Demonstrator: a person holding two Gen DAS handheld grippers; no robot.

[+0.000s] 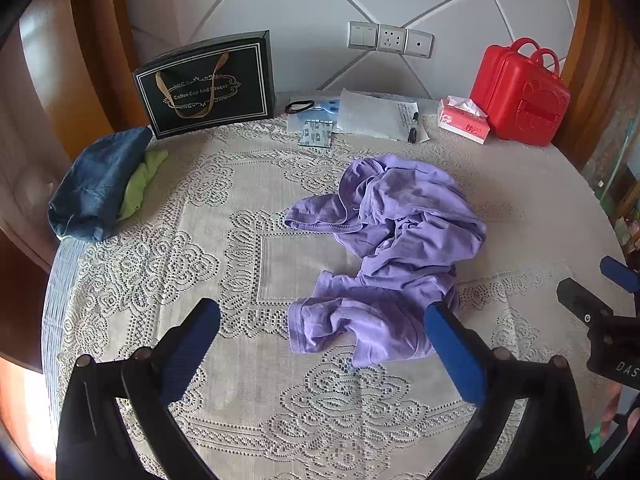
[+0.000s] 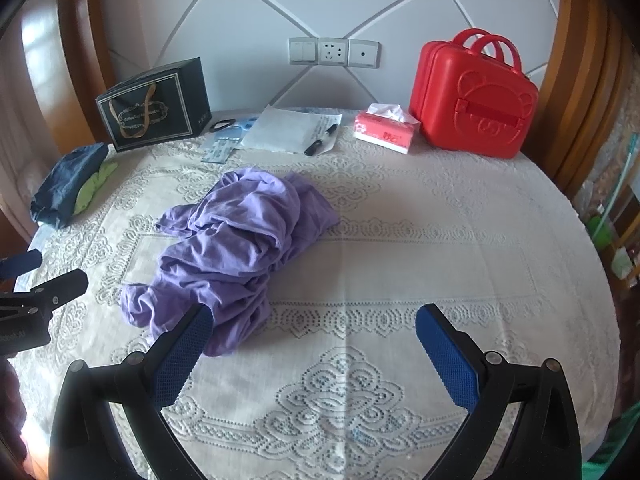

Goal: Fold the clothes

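Observation:
A crumpled purple T-shirt (image 1: 392, 248) lies in a heap near the middle of the lace-covered round table (image 1: 168, 272); the right wrist view shows the same purple T-shirt (image 2: 236, 248) left of centre. My left gripper (image 1: 322, 318) hovers open just before the shirt's near hem, with its right finger over the cloth. Open as well, my right gripper (image 2: 314, 320) hangs over bare lace to the right of the heap, its left finger by the shirt's near edge. Neither holds anything. Each gripper shows at the edge of the other's view.
Folded denim and a green garment (image 1: 100, 188) sit at the table's left edge. Along the back wall stand a black gift bag (image 1: 208, 84), papers with a marker (image 1: 380, 120), a tissue box (image 1: 464, 120) and a red case (image 1: 520, 92). Wooden chair backs surround the table.

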